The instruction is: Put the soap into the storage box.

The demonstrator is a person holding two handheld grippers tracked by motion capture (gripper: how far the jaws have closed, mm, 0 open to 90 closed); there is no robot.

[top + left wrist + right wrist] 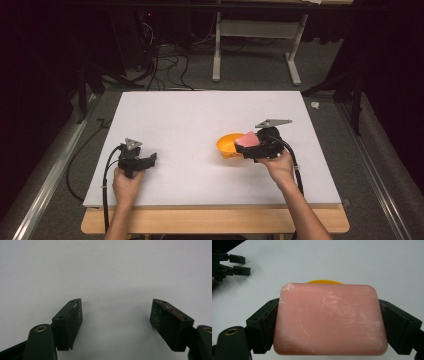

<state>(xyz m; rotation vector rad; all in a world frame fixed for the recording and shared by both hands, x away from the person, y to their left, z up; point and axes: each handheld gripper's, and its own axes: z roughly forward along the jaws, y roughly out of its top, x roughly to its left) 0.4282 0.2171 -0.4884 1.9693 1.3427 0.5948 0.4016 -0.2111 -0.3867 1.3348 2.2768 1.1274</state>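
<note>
Left gripper [150, 159]: held low over the near-left part of the white bench [200, 110], in the person's left hand [127, 182], cable trailing back along the forearm. Left gripper view: the left gripper [116, 312] has its jaws spread wide, nothing between them, bare white bench surface beyond the pads.

Centre-right: orange bowl [227, 145] sits on the bench, just left of the right gripper [248, 142] in the high view.

Right gripper: held in the right hand [280, 167], grey three-cornered plate on top. Its jaws pinch a pink soap bar [248, 139] by the two short ends. Right gripper view: the right gripper [329, 322] has a pad pressed against each end of the soap bar [329, 320], which is rounded at the corners and scuffed white on its upper face. The bar is off the bench, at the bowl's right rim. A sliver of the orange bowl [324, 282] shows just past the bar's far edge. The left gripper [239, 265] appears at upper left, well apart.
</note>
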